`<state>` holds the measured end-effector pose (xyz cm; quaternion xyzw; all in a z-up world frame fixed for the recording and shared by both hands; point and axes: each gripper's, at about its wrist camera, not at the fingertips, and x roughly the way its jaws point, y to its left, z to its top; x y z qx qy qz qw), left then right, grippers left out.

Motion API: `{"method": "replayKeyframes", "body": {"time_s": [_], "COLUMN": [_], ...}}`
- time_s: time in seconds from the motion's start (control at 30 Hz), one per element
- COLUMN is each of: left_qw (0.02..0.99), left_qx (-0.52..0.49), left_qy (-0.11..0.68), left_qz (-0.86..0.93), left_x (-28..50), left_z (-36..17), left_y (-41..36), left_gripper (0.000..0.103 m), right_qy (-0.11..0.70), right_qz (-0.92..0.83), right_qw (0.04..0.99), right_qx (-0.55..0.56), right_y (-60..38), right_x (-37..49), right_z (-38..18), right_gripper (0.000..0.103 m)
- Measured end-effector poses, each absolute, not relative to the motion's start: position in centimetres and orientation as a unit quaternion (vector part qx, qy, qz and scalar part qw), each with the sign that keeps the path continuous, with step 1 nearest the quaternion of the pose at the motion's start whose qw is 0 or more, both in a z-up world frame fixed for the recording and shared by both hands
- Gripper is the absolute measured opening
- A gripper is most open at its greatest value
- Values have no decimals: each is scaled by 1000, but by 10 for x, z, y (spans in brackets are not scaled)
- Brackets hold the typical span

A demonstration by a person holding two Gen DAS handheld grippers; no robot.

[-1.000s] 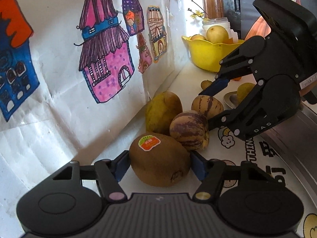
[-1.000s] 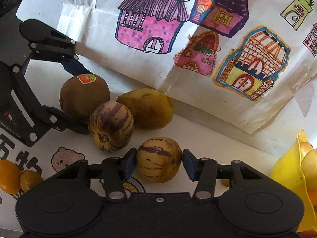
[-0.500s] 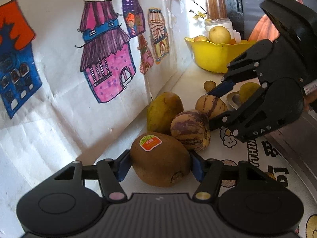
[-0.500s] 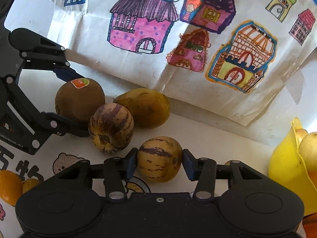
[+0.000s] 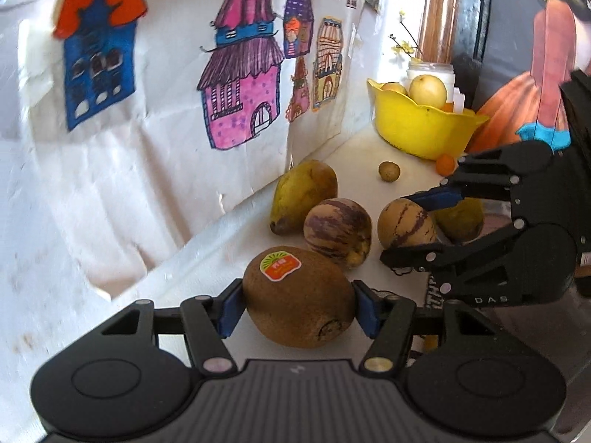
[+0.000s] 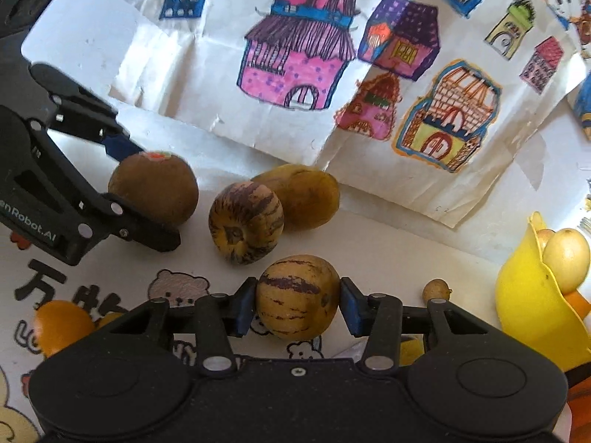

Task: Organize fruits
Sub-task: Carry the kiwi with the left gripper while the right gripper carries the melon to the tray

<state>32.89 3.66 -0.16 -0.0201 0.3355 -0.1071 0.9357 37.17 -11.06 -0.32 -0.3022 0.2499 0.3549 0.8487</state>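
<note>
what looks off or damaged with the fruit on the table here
The pear lying by the wall has a dark, bruised-looking patch at its lower end. A small round brown fruit and a small orange one sit loose on the table just outside the yellow bowl. Nothing is spilled.

Landmark is the kiwi [image 5: 299, 295], which sits on the surface [image 5: 354, 155] between the pads of the left claw [image 5: 297, 308]. Just behind it lies a striped melon [image 5: 338, 230], with a pear [image 5: 301, 193] behind that against the drawn paper sheet [image 5: 147, 110]. Right of the kiwi a second striped melon [image 6: 297, 297] sits between the pads of the right claw [image 6: 297, 312], and far behind-right stands the bowl [image 5: 421, 129] with fruit in it, a small round fruit [image 5: 388, 171] before it.
</note>
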Motion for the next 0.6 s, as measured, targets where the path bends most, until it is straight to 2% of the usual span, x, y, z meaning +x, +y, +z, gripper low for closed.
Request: {"method": "replayKeyframes", "body": {"time_s": [0.3, 0.6], "left_qw": [936, 939], "left_qx": [-80, -77], "left_qy": [324, 307], "left_qz": [-109, -135], "left_x": [308, 304], "left_z": [-4, 9], "left_y": [36, 8], "left_gripper": [65, 65], "right_qy": [232, 240], "right_qz": [362, 346], "right_qw": [868, 882], "right_qx": [-249, -211], "right_y": [-148, -191], "right_x": [334, 308], "right_z": [10, 24], "right_gripper": [48, 48]}}
